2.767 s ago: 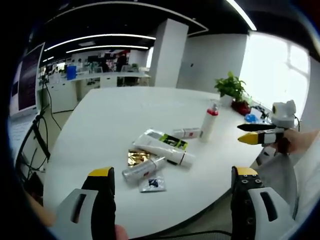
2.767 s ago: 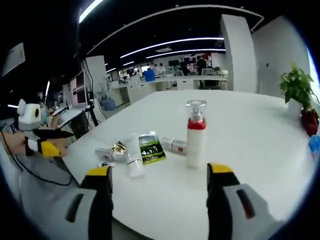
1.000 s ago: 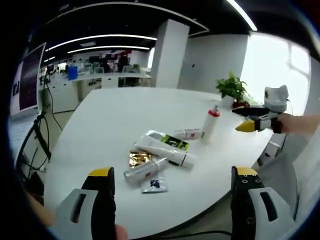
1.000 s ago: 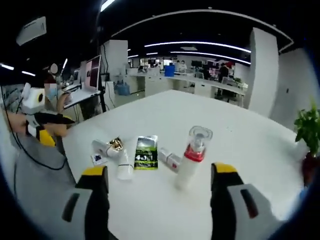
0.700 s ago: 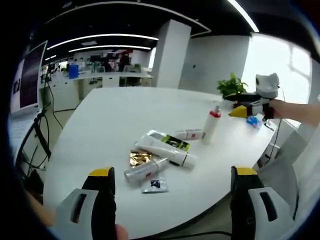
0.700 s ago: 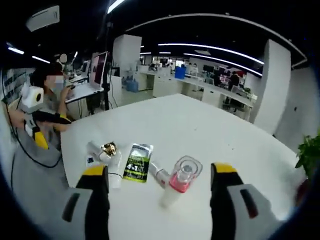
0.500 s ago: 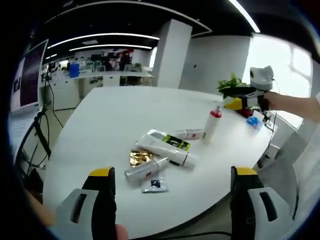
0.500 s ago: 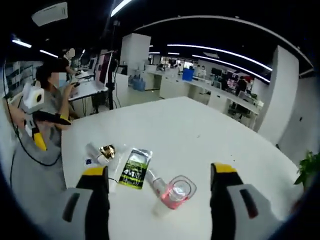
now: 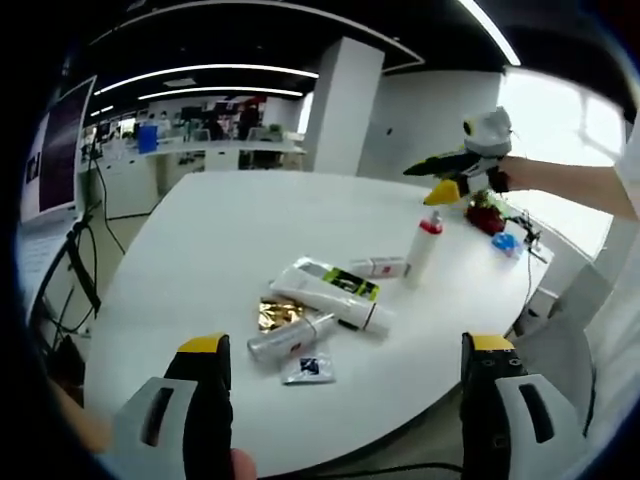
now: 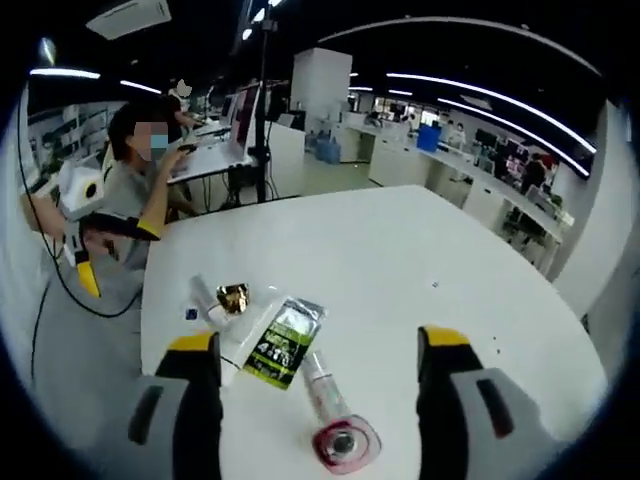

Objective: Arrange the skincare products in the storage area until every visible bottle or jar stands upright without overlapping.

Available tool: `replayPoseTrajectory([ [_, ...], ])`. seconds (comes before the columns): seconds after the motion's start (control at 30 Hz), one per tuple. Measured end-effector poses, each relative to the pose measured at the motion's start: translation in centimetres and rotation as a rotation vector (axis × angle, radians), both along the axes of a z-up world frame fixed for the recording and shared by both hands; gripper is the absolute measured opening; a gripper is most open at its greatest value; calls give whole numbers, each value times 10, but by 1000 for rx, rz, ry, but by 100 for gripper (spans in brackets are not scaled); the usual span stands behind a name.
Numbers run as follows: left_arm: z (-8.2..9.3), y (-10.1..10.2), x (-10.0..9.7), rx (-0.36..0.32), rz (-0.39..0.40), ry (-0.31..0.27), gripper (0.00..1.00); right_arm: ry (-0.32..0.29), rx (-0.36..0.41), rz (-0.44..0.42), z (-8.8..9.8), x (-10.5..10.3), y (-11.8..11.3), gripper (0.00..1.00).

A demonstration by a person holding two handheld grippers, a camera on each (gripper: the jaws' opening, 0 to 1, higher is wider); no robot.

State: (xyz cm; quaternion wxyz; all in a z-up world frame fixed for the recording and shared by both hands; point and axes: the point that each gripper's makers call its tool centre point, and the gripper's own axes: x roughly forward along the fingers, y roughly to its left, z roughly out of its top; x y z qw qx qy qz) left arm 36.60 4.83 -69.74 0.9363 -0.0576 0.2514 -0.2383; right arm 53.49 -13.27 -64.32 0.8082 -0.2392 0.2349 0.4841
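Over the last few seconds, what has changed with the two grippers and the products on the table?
The right gripper has swung from beside the table edge up over the upright white pump bottle with the red collar, and now looks down on its clear cap, fingers open, gripping nothing. The left gripper stayed put, open. The bottle, the lying white tube, green-black sachet, gold packet and silver bottle have not moved.

Left gripper view sat low off the table (image 9: pixel 200 250) edge, well back, facing across it toward the windows. Right gripper view looked steeply down from just above the pump bottle (image 10: pixel 345 441). Both shared the product cluster and white tabletop.
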Motion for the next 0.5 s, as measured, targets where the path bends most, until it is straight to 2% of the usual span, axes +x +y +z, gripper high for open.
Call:
replayPoseTrajectory([
  [0.1, 0, 0, 0, -3, 3, 1, 94, 17, -43, 35, -9, 6, 3, 80],
  [0.23, -1, 1, 0, -3, 7, 7, 93, 89, -126, 100, -28, 6, 3, 79],
  [0.5, -2, 1, 0, -10, 9, 16, 93, 120, -263, 207, -59, 9, 8, 76],
])
